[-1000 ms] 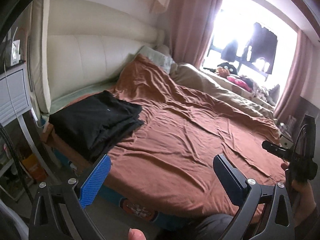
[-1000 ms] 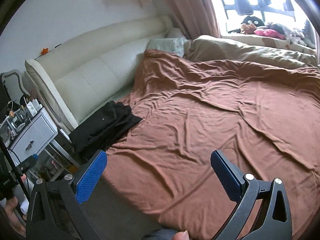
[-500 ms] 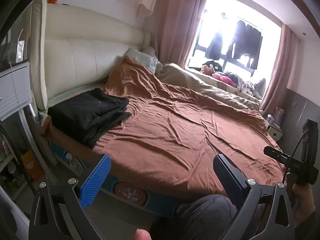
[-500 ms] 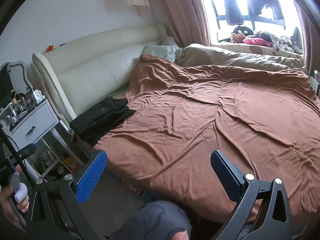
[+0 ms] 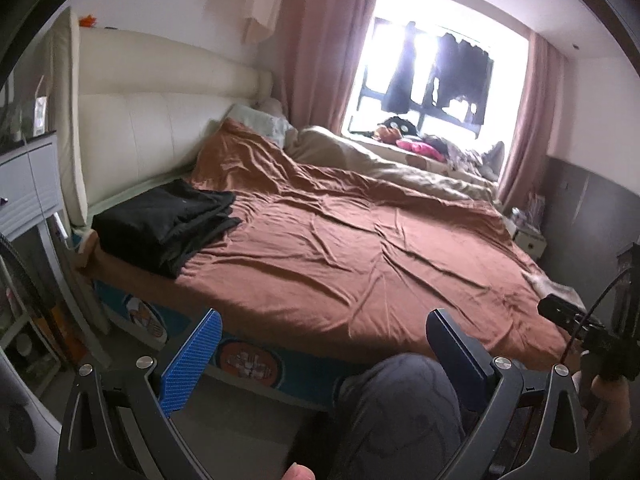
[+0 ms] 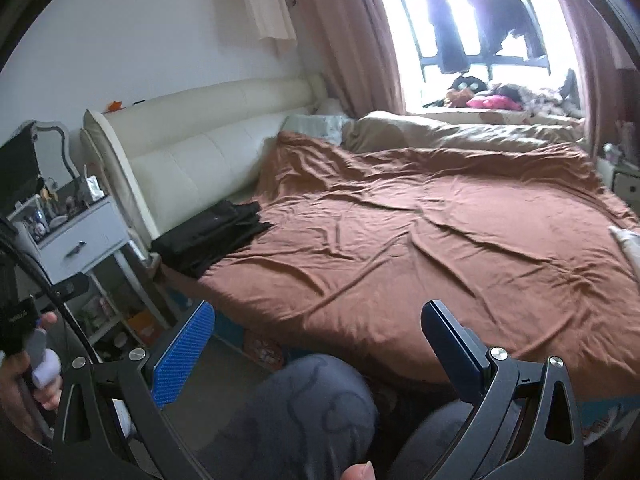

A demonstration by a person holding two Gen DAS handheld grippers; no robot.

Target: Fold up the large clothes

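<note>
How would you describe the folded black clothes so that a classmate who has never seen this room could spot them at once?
Start at the big bed under the brown cover and go to the corner by the cream padded headboard, beside the white nightstand. There lies the stack of folded black clothes. It is the only black thing on the bed.

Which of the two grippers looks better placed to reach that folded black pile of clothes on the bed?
Probably the left gripper: the folded black pile of clothes lies nearer its side. The right gripper is open too, farther off.

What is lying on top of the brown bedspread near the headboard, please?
A stack of folded black clothes rests on the brown bedspread at its corner by the headboard. How many garments it holds cannot be seen.
</note>
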